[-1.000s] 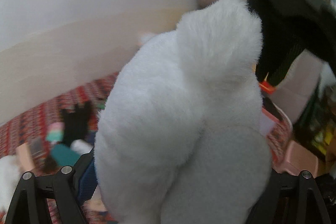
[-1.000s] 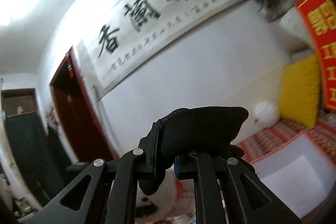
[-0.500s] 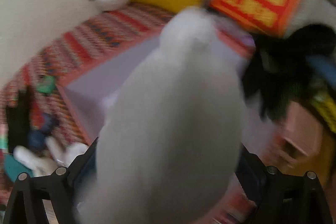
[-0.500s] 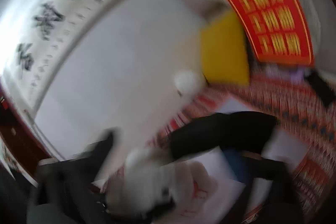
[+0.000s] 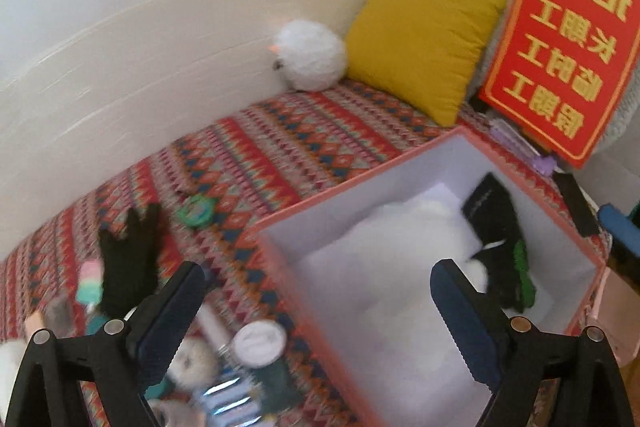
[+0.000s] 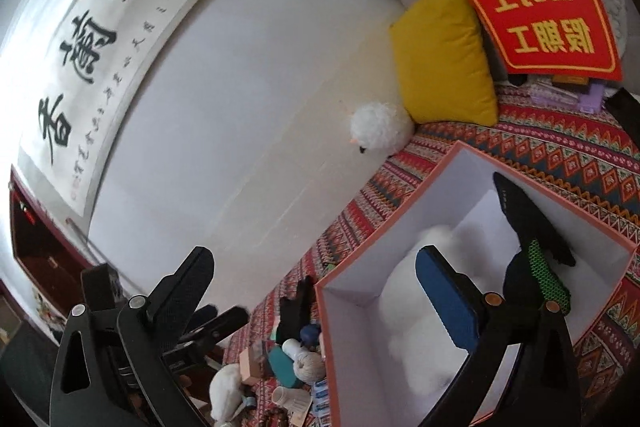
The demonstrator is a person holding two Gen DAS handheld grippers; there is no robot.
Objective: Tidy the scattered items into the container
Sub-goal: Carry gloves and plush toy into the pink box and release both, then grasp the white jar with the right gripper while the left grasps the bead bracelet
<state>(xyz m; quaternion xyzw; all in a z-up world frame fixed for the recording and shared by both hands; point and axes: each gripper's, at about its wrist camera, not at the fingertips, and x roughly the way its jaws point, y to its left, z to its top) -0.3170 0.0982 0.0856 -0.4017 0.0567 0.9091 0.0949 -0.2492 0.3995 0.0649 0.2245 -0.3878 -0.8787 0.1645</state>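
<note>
Both grippers held something one second ago, a white plush toy in the left and a black glove in the right; now both things lie inside the box and the jaws are empty.

Inside the pink-edged box (image 5: 404, 163), the white plush toy (image 5: 404, 247) fills the near and middle part of the white interior. On its right side the black glove (image 5: 502, 227), which has green patches, leans against the right wall. In the right wrist view the same box (image 6: 536, 183) shows the plush (image 6: 416, 311) and the glove (image 6: 536, 227) in the same places.

Above the near left corner of the box, the left gripper (image 5: 316, 291) has its jaws spread wide and nothing is between them. Also the right gripper (image 6: 316, 267) is spread wide and holds nothing.

Left of the box, on the red patterned cloth (image 5: 280, 139), more items lie scattered: a second black glove (image 5: 128, 259), a green round item (image 5: 198, 211), a white round lid (image 5: 260, 341) and some small things that are too blurred to name. At the far side a white fluffy ball toy (image 5: 310, 55) rests beside a yellow cushion (image 5: 420, 43), and a red sign with gold characters (image 5: 568, 35) stands at the far right.
</note>
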